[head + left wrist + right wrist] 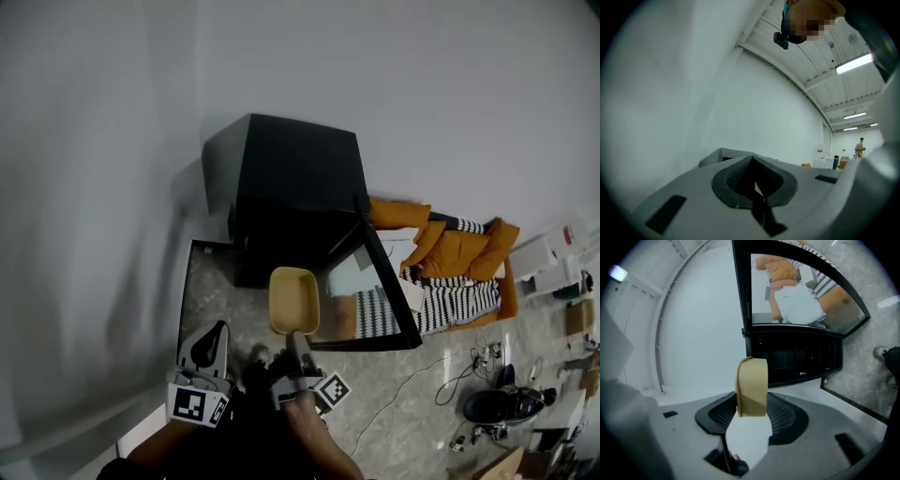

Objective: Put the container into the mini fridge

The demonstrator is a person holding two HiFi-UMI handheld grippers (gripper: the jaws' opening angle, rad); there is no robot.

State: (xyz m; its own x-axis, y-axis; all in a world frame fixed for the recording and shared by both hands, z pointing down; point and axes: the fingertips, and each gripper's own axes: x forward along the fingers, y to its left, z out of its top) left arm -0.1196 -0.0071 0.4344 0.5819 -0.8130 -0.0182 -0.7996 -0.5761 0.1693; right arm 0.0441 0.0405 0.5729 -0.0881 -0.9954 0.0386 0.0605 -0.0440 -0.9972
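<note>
The container (293,300) looks like smooth, matt tan plastic. The mini fridge (291,178) has a black satin casing, and its door (373,298) is glossy and mirror-like. The floor (412,412) is polished, speckled grey stone. The right gripper (751,403) is matt grey plastic with finely ribbed dark pads (782,416). Orange cloth (455,251) lies at right.

No words, brands or numbers can be read. The left marker cube (192,405) and right marker cube (330,388) show only black-and-white squares.
</note>
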